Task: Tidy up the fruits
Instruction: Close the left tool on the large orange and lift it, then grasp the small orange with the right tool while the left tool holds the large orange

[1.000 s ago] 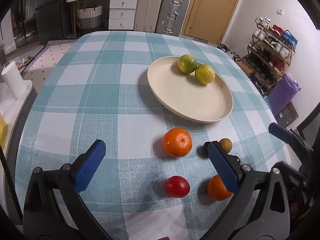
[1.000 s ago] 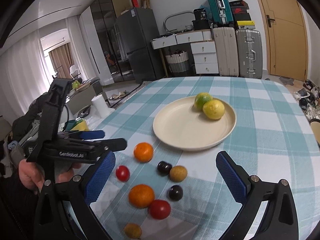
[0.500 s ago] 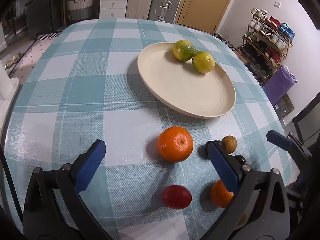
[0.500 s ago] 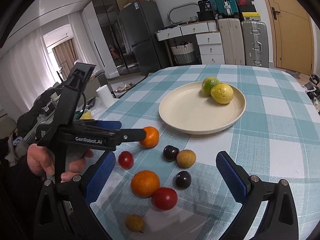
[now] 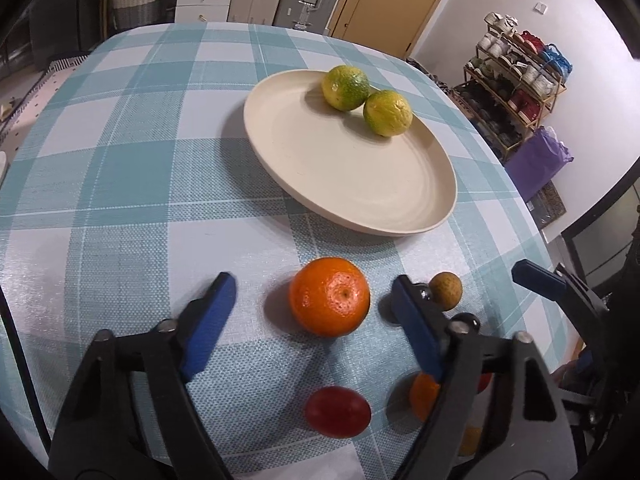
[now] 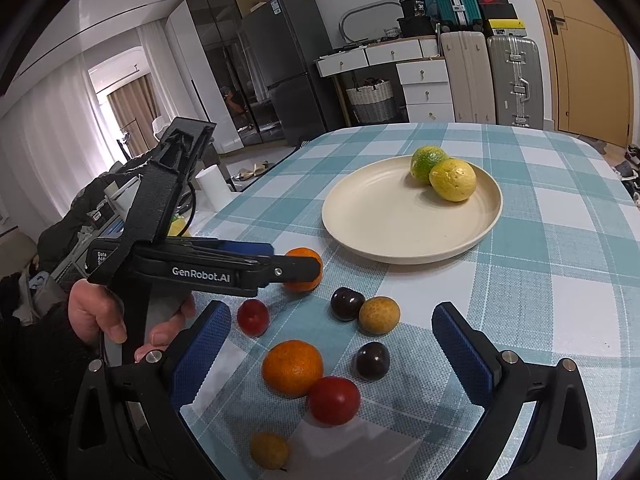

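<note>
On the checked table [image 5: 120,168], the plate [image 5: 400,200] holds two green citrus [image 5: 345,87], while the left gripper [image 5: 312,312], jaws closing around the still-untouched orange [image 5: 329,297] near the plate, should centre before squeezing, and the right gripper [image 6: 332,344] hovers wide apart, empty.

Checked table [image 5: 132,168]: plate [image 5: 360,204], loose fruit [image 6: 292,368].

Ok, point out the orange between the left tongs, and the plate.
orange [image 5: 329,295], left wrist view, centre of its top face.
plate [image 5: 360,184], left wrist view, bare middle.
</note>
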`<state>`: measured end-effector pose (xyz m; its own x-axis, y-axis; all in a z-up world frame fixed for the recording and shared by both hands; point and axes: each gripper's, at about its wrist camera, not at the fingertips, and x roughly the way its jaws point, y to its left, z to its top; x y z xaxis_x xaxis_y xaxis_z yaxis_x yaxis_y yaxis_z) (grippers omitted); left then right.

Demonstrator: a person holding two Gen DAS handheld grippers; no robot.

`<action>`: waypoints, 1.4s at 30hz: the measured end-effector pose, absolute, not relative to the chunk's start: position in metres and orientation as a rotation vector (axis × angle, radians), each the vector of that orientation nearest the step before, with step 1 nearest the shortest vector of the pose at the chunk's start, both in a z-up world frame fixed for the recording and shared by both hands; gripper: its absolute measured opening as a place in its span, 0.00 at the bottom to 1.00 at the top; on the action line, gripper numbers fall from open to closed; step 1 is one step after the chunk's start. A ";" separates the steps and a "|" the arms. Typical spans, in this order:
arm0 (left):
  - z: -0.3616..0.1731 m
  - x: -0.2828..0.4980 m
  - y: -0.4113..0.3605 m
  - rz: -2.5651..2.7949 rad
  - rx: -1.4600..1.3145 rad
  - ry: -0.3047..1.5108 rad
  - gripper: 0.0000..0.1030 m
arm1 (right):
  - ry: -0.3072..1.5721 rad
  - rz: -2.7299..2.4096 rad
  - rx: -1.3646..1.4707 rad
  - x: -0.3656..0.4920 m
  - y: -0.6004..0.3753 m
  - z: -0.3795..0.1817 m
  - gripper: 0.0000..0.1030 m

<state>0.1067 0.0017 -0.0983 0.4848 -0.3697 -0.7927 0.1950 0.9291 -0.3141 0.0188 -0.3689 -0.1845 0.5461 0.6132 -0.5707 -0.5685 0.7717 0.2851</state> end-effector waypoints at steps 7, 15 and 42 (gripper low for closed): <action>-0.100 0.104 0.001 -0.411 -0.223 1.013 0.36 | 0.709 0.705 0.069 0.021 -0.365 -0.186 1.00; -0.093 0.094 0.007 -0.429 -0.247 0.982 0.35 | 0.707 0.714 0.060 0.020 -0.363 -0.186 1.00; -0.075 0.057 0.058 -0.366 -0.344 0.941 0.35 | 0.819 0.766 -0.188 0.008 -0.314 -0.209 0.81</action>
<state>0.0571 0.0577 -0.0751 0.5366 -0.4476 -0.7154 0.1533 0.8854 -0.4389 0.0079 -0.3142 -0.2087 0.4363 0.5421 -0.7182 -0.6800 0.7213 0.1314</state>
